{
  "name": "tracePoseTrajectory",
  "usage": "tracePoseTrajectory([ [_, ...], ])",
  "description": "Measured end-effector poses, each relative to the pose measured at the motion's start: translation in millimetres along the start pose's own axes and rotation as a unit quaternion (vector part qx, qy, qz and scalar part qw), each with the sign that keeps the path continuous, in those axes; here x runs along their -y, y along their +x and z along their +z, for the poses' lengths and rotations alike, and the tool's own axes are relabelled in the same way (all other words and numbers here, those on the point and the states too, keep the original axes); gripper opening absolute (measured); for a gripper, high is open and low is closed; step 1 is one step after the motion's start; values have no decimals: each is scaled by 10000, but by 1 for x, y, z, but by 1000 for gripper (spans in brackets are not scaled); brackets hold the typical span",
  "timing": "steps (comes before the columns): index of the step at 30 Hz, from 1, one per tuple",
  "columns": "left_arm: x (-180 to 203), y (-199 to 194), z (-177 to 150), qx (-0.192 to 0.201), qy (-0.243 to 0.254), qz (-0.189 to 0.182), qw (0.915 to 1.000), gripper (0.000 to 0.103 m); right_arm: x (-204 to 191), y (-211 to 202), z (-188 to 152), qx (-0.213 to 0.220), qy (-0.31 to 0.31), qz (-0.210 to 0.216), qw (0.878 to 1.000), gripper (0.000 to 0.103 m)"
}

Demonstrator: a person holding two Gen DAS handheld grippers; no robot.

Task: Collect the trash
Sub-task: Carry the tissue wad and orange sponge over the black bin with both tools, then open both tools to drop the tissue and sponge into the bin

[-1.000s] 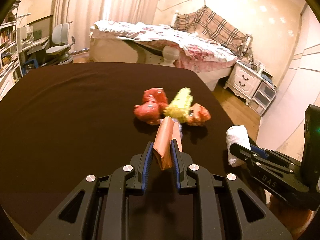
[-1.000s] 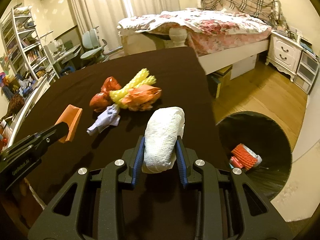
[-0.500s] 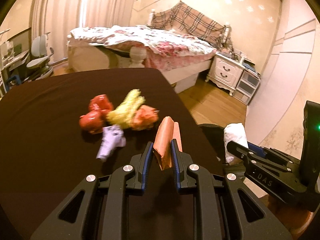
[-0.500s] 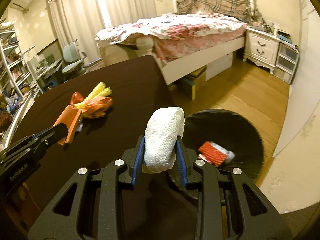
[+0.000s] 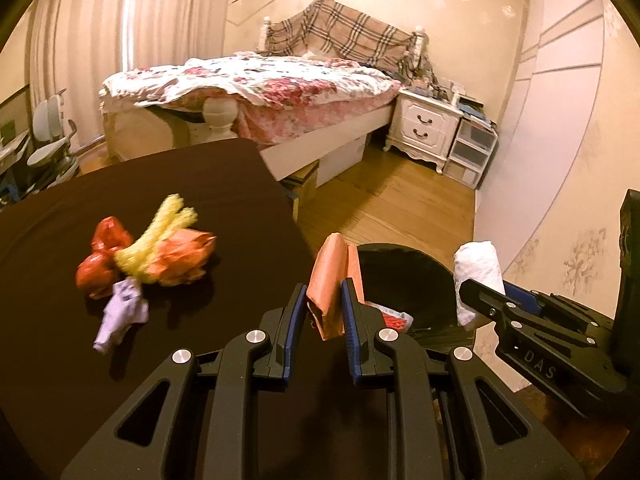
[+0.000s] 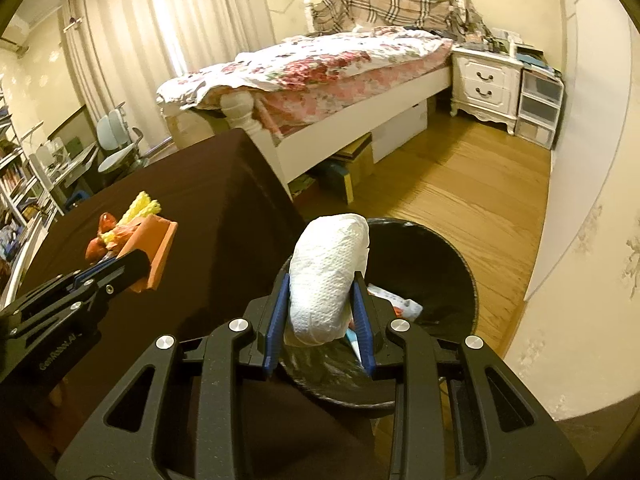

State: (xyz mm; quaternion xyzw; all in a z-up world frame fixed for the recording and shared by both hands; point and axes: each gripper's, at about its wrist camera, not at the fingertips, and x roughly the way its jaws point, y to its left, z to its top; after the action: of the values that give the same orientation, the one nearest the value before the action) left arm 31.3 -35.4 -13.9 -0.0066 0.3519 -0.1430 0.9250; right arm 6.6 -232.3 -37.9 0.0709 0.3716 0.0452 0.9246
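Right gripper, clamped on a tissue, is held over the bin past the table edge. An orange packet is pinched by the left gripper; wrappers are left on the table.

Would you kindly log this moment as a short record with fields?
left gripper: shut on orange folded paper
right gripper: shut on white paper towel wad, above the bin
black trash bin: on the floor beside the table, wrappers inside
brown table: red, yellow, orange and lilac scraps left in a heap
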Motion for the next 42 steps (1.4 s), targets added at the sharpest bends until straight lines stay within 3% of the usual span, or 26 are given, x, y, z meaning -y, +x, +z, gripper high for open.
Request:
tracePoseTrajectory([
  [25, 49, 51, 11, -226, 523, -40, 9984, 22, 50, 22, -1, -113, 450, -339, 9983, 31],
  [27, 50, 52, 11, -285, 532, -44, 9982, 28, 52, 22, -2, -121, 476, -379, 9981, 37],
  [31, 50, 49, 9, -246, 522, 49, 9983, 55, 57, 22, -2, -101, 559, -459, 9973, 47],
  [35, 48, 46, 8, -220, 490, 141, 9985, 66, 57, 20, -4, -98, 559, -563, 9968, 58],
  [42, 39, 36, 8, -97, 457, 422, 9980, 72, 50, 17, -4, -68, 536, -630, 9965, 67],
])
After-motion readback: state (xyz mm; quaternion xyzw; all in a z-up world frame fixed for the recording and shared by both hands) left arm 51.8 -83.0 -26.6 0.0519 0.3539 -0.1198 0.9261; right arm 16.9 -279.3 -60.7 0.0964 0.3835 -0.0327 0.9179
